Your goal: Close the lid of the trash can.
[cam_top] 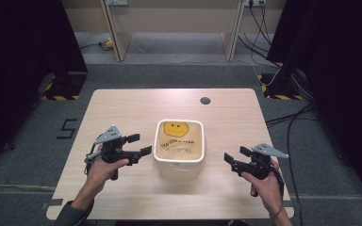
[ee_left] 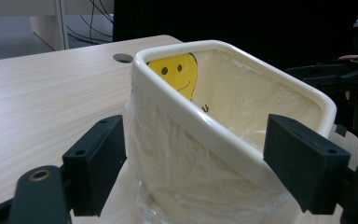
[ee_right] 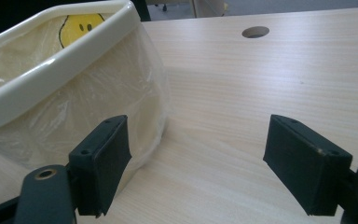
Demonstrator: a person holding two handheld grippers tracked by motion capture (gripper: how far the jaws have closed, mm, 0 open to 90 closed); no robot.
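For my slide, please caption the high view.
Two open tools, left tool and right tool, flank a plastic-lined cream bin.

Grey carpet floor (cam_top: pixel 23 155); black curtains (cam_top: pixel 23 37); pale wooden table (cam_top: pixel 122 108).

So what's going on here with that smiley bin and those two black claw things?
A person sits at a wooden table, holding a hand-held gripper in each hand. Between them stands a cream bin lined with a clear plastic bag, a yellow smiley face inside it. The left gripper is at the bin's left side, the right gripper a little off its right side. Both have their fingers open and hold nothing; neither grips the bin yet.
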